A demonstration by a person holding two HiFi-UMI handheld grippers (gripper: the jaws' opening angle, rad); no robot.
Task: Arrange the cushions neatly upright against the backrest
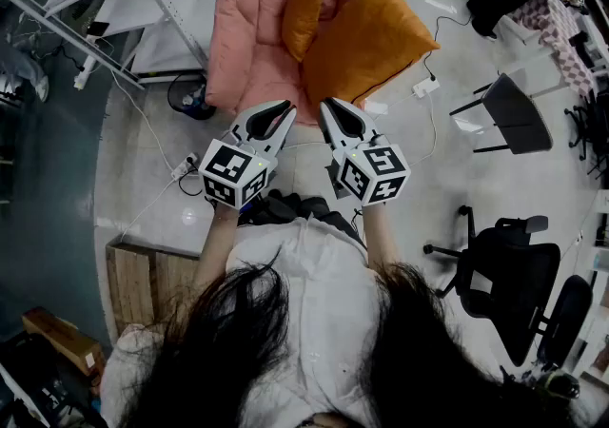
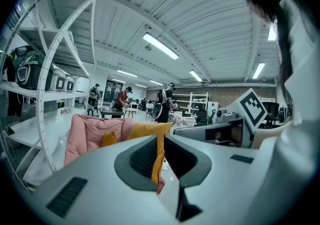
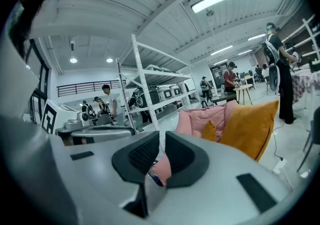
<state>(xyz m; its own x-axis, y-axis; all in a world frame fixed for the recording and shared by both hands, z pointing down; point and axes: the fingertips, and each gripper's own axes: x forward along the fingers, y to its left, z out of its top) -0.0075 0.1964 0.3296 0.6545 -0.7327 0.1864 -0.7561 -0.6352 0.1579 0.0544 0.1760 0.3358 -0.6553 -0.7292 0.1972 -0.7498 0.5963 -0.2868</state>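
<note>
You are holding both tools low in front of your chest, side by side and apart from each other. The left gripper (image 1: 282, 112) (image 2: 161, 141) is showing its jaws pressed together to a thin slit with nothing between them, and the right gripper (image 1: 330, 110) (image 3: 161, 139) is likewise closed down and gripping nothing. Straight ahead at 12 o'clock, the pink padded fabric floor seat (image 1: 243, 27) (image 2: 85, 134) (image 3: 205, 119) is sitting on the pale floor, well clear of both tools. The large square orange fabric cushion (image 1: 371, 41) (image 2: 145, 130) (image 3: 250, 126) is leaning tilted across the seat's right side, at about 1 o'clock from your grippers, with one corner hanging out past the seat's edge. The small oval orange cushion (image 1: 302, 12) (image 2: 108, 139) (image 3: 209, 131) is standing at 12 o'clock in the middle of the seat, just beside the large one and resting against the pink padding. A white power strip (image 1: 424, 87) is lying on the floor at 2 o'clock, near the large cushion's corner, and a black office chair (image 1: 504, 274) is standing at 4 o'clock.
</note>
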